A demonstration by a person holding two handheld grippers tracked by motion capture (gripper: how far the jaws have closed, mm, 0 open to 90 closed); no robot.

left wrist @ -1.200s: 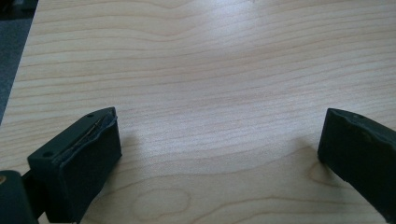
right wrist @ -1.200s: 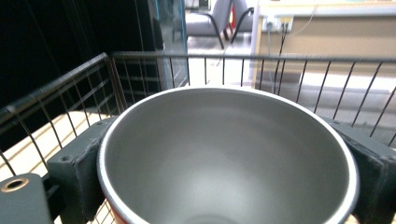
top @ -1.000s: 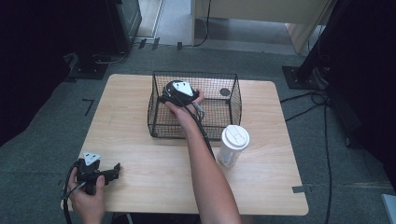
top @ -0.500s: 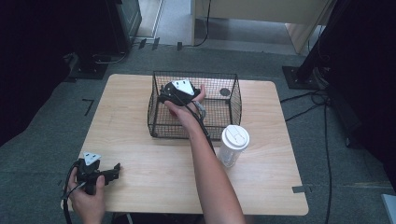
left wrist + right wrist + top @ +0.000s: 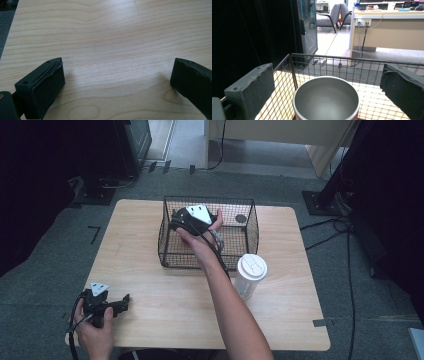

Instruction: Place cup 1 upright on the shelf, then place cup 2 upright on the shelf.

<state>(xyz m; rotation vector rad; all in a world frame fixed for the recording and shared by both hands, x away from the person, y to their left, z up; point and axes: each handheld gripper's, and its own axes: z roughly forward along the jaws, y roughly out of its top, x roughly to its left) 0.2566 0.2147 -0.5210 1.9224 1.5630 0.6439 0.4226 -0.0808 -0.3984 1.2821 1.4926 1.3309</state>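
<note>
A metal cup (image 5: pixel 326 98) is stood upright inside the wire basket (image 5: pixel 167 254), open mouth up, probably so that it can be let go without tipping. It is seen as a round steel vessel with a dull grey inside, a thin bright rim and a hint of reddish outer wall at its lower edge. The right tool (image 5: pixel 329 87) is held just above it, its jaws having just been opening and now spread wide with the cup loose between them. At five o'clock from the basket a lidded paper cup (image 5: pixel 250 275) is left on the desk (image 5: pixel 300 320). At the desk's seven o'clock corner the left tool (image 5: pixel 116 82) is rested open, with nothing gripped.
</note>
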